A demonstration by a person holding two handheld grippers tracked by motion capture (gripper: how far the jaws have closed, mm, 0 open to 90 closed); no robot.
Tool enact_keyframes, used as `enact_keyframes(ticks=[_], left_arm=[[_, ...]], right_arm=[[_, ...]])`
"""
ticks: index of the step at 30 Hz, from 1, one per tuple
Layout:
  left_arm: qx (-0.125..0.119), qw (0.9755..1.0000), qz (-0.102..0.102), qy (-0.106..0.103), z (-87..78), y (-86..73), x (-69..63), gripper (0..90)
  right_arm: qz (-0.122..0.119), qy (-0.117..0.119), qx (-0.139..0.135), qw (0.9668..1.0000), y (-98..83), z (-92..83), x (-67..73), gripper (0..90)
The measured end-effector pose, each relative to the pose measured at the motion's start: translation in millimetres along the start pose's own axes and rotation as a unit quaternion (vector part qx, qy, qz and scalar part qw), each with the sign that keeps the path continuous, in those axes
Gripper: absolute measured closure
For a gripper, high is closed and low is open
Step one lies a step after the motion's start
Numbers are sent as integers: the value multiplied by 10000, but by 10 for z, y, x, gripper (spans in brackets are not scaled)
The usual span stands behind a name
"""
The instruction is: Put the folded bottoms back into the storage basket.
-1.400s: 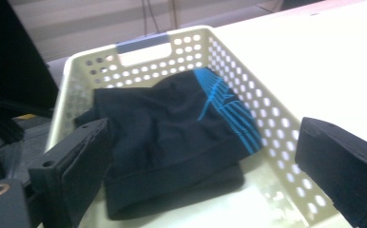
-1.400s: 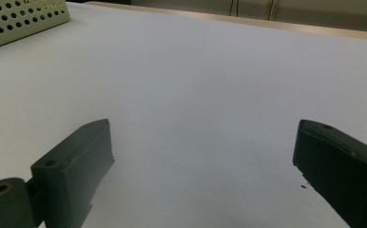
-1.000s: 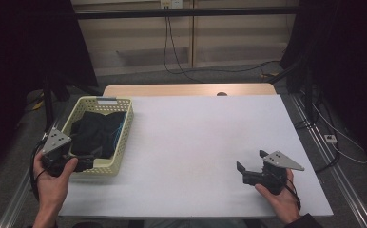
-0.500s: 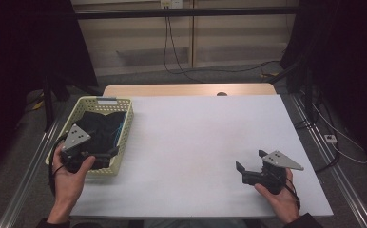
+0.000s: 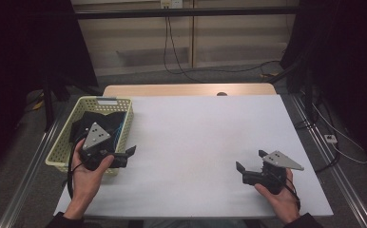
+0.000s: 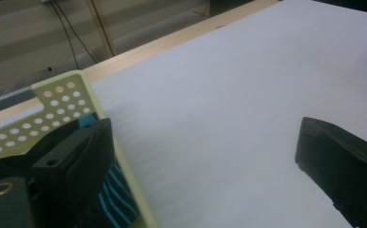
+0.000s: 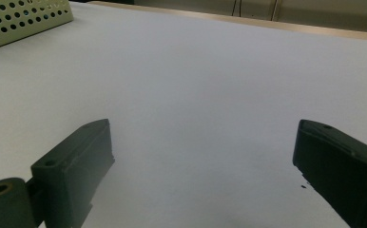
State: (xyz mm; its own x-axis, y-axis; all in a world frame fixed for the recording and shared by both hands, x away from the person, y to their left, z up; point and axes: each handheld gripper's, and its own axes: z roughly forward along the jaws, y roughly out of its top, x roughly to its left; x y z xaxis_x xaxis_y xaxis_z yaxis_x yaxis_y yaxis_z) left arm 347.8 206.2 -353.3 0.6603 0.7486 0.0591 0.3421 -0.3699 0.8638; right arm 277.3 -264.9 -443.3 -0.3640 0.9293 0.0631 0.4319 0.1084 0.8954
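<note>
Basket (image 5: 62, 147) at the table's left edge, holding dark cloth (image 5: 84, 128), is getting the left gripper (image 5: 124, 156) swinging in over its near corner, jaws wide and empty, while the right gripper (image 5: 250, 166) is waiting, also open, well apart.

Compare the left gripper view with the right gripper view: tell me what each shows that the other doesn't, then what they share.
Left gripper view alone: the yellow perforated basket up close, its rim running between the open jaws, with dark cloth bearing blue stripes inside it.

Right gripper view alone: the basket as just a far corner at the upper left, and bare white tabletop between the jaws.

Shared: two black jaws spread wide with nothing held, the white table surface, and the wooden edge strip along the far side.
</note>
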Motion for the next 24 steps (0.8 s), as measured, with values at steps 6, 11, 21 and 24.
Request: enact_keyframes(ticks=[6, 11, 21, 24], left_arm=[[0, 9996, -84, -271, 127, 36, -161, 60], [29, 9989, 15, -463, 253, 49, -259, 60], [91, 9974, -15, -711, 487, -106, -377, 65], [90, 9971, -16, -758, 519, -198, -400, 65]], right_arm=[[-18, 0, 4, 10000, 1, 0, 4, 58], [-19, 3, -1, 10000, 0, -3, 2, 58], [-26, -1, -4, 10000, 0, -5, 4, 58], [-31, 1, -9, 10000, 0, -6, 4, 58]])
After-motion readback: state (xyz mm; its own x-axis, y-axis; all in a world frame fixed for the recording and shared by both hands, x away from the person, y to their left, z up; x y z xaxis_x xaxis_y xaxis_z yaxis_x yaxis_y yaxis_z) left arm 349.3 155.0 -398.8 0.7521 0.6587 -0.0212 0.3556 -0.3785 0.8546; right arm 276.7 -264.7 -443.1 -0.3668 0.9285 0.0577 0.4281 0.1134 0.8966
